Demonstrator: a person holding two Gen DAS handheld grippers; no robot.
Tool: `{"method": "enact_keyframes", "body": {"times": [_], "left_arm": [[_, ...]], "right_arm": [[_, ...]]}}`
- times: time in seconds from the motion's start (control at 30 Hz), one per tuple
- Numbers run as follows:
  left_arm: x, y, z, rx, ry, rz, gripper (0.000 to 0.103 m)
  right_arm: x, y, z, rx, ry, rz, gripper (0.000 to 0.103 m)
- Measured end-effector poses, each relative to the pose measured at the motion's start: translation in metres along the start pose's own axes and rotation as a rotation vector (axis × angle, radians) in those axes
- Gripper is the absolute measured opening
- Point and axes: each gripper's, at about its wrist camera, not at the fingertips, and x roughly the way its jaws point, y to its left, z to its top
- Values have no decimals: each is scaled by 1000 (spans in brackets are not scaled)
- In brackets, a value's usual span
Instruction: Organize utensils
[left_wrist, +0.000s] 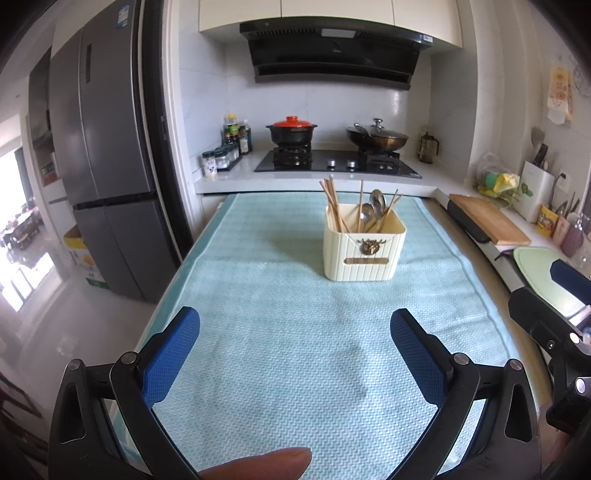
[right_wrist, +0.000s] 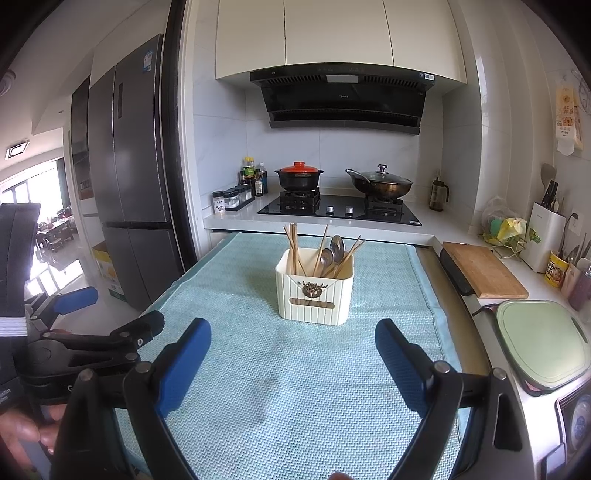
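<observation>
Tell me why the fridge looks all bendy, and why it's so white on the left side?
Left wrist view: the fisheye lens curves the fridge and darkens the corners; daylight through the doorway blows out the floor to white. Right wrist view: same curving, bright window glare at left, while the utensil box in the middle stays sharp.

Bright daylight floods in from the window (right_wrist: 22, 192) at left, blown out; edges bend and darken; centre stays sharp.
</observation>
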Motion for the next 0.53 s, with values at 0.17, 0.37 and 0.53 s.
{"method": "enact_keyframes", "body": {"times": [0.17,0.37,0.53], "left_arm": [[4,2,-1,-12,3,-7,103],[6,-3,-1,3,-4,19,103],[12,-6,-2,-4,22,26,103]], "right_arm": [[3,-1,-1,3,6,0,92],[4,-4,-1,10,11,-5,92],[3,-5,-2,17,15,-6,92]]}}
